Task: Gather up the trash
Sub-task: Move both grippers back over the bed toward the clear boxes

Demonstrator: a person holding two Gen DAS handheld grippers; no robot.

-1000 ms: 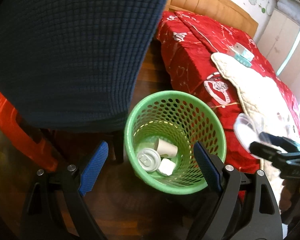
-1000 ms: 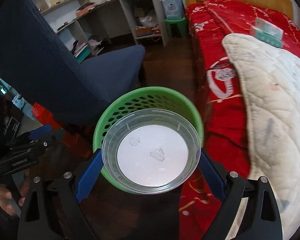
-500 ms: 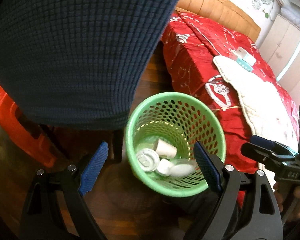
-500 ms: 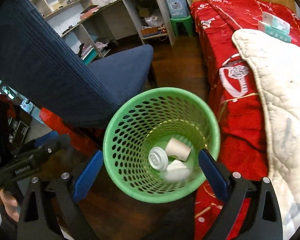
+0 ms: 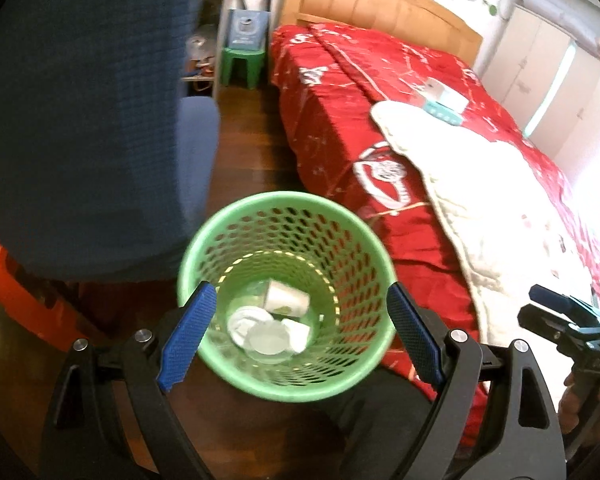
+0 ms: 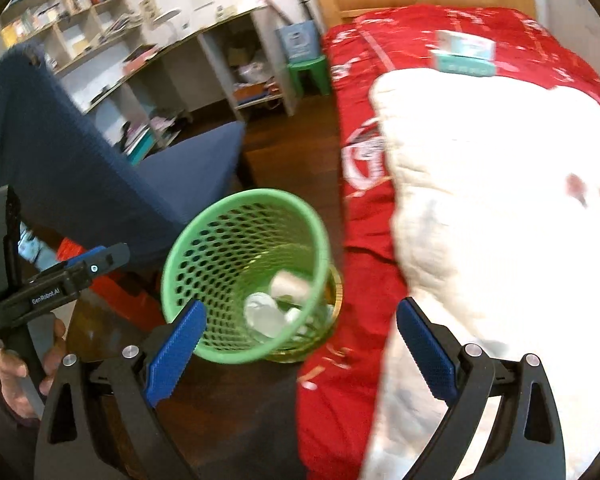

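Right, the green mesh bin [image 5: 288, 296] is seen standing on the dark wooden floor [image 5: 252, 160], tucked between the blue chair [image 5: 84, 128] and the side of the bed [image 5: 380, 120], just beside the red bedspread's hanging edge. Down at its bottom the trash is gathered: a paper cup [image 5: 286, 300] is lying on its side toward the far wall, a white lid [image 5: 246, 322] is set toward the left, a clear plastic lid [image 5: 268, 340] is resting against it, and a crumpled white scrap [image 5: 298, 330] is pressed in at the right. The left gripper [image 5: 296, 336] is held above the bin's near rim, its blue-padded jaws spread wide to either side of the basket, with nothing between them. The right gripper [image 6: 300, 356] is likewise spread wide and empty, hovering near the bin's [image 6: 244, 272] right-hand rim, with one pad over the basket's edge and the other over the bedspread. On the bed, a cream quilted blanket [image 6: 500, 220] is laid across the red cover, and a small teal-and-white box [image 6: 464, 56] is set near its far edge. Further out, a green stool [image 6: 308, 72] is placed by the headboard, and cluttered shelves [image 6: 100, 40] are lined along the far wall. An orange object [image 5: 16, 292] is glimpsed under the chair.
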